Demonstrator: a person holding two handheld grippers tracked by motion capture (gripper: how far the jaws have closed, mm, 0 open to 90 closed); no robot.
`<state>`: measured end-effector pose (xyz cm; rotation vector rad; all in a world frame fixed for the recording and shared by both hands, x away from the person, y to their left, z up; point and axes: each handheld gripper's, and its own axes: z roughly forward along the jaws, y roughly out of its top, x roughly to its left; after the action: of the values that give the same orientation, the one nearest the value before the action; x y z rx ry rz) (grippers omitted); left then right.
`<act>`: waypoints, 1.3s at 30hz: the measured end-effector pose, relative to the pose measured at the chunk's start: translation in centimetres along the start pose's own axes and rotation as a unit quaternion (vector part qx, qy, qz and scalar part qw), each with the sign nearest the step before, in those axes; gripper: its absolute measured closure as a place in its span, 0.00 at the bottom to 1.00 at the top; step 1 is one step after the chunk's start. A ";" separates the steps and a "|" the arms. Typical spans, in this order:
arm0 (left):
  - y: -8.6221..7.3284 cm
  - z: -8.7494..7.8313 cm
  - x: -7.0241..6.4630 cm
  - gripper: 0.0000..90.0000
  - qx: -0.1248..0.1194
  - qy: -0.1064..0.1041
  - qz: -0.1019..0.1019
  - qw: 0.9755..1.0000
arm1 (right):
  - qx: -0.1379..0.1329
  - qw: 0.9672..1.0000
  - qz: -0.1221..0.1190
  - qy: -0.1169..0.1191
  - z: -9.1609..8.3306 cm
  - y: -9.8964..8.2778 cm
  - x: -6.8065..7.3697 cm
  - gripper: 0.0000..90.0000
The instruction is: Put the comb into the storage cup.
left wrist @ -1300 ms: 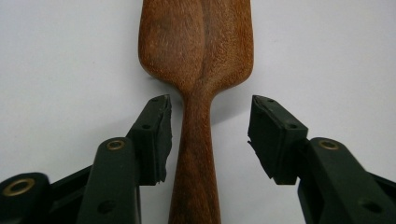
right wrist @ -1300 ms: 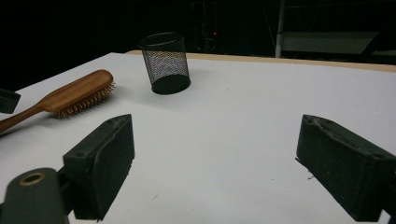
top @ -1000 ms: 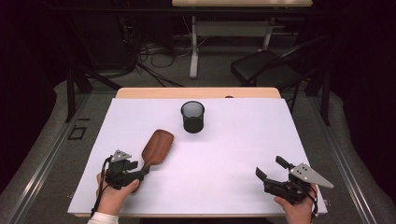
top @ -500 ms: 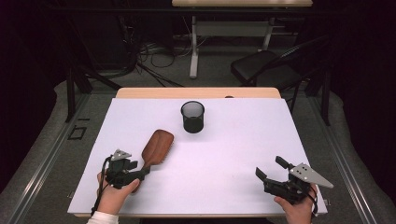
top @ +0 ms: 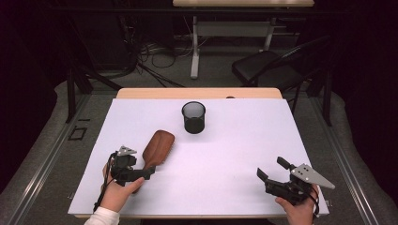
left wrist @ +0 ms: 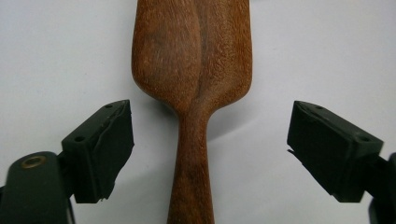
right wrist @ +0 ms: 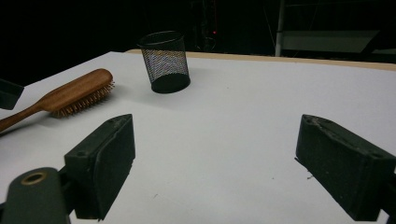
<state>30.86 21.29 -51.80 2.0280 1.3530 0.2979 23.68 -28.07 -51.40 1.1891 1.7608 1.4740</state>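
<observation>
High view: wooden hairbrush (top: 158, 148) lies bristles-down on the white table (top: 234, 140), at seven o'clock from the mesh cup (top: 194, 117); left gripper (top: 143, 172) has just been opening, jaws apart on either side of the handle without touching it; right gripper (top: 272, 168), at five o'clock, stands apart, empty.

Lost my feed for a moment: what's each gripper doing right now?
Left gripper: jaws just opened, hairbrush handle between them, pads clear of it.
Right gripper: open, holding nothing.
</observation>
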 end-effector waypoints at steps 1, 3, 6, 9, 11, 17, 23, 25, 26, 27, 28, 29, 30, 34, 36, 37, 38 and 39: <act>0.1 0.0 0.0 0.14 0.003 -0.001 0.000 1.000 | 0.001 1.000 0.001 0.000 0.0 0.0 0.0 0.13; 0.3 0.1 0.2 0.10 0.004 -0.002 -0.002 1.000 | 0.001 1.000 0.001 0.000 0.0 0.0 0.0 0.13; 0.5 0.2 0.4 0.08 0.007 -0.008 -0.009 1.000 | 0.001 1.000 0.001 -0.001 0.0 0.0 0.0 0.13; 0.8 0.4 0.7 0.01 0.011 -0.011 -0.021 1.000 | 0.001 1.000 0.002 0.000 0.0 0.0 0.0 0.13; 0.9 0.4 0.8 0.00 0.012 -0.012 -0.024 1.000 | 0.001 1.000 0.002 0.000 0.0 0.0 0.0 0.13; 1.2 0.7 0.9 0.00 0.032 -0.004 -0.012 0.999 | 0.002 1.000 0.003 -0.001 0.0 0.0 0.0 0.13; 1.5 0.8 0.8 0.00 0.048 0.001 -0.001 0.999 | 0.004 1.000 0.001 0.001 0.1 0.0 0.0 0.13; 1.6 0.8 0.7 0.00 0.049 0.004 -0.001 0.999 | 0.004 1.000 0.001 0.002 0.1 0.0 0.0 0.13; 1.7 0.8 0.7 0.00 0.052 0.004 0.001 0.999 | 0.004 1.000 0.002 0.002 0.2 0.0 0.0 0.13; 1.7 0.9 0.7 0.00 0.051 0.006 0.000 0.999 | 0.005 1.000 0.002 0.002 0.1 0.0 0.0 0.13; 1.8 0.9 0.7 0.00 0.052 0.007 0.000 0.999 | 0.006 1.000 0.002 0.002 0.1 0.0 0.0 0.13; 1.9 1.0 0.7 0.00 0.053 0.007 0.001 0.999 | 0.006 1.000 0.001 0.002 0.2 -0.1 0.0 0.13; 1.9 1.0 0.6 0.00 0.055 0.009 0.001 0.998 | 0.006 1.000 0.001 0.002 0.2 -0.1 0.0 0.13; 2.1 1.2 0.6 0.00 0.065 0.011 0.008 0.998 | 0.008 1.000 0.001 0.002 0.2 -0.1 0.0 0.13; 2.1 1.4 0.6 0.00 0.069 0.011 0.012 0.997 | 0.008 1.000 0.001 0.002 0.2 -0.1 0.0 0.13; 2.1 1.4 0.6 0.00 0.071 0.011 0.010 0.997 | 0.006 1.000 0.000 0.002 0.2 -0.1 0.0 0.13; 2.1 1.5 0.6 0.00 0.073 0.011 0.008 0.997 | 0.006 1.000 0.002 0.002 0.2 -0.1 0.0 0.13; 2.1 1.5 0.6 0.00 0.076 0.011 0.004 0.997 | 0.005 1.000 0.001 0.002 0.2 -0.1 0.0 0.13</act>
<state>33.45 20.73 -51.73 2.1595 1.4190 0.2265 23.83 -28.02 -51.52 1.1942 1.7721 1.4718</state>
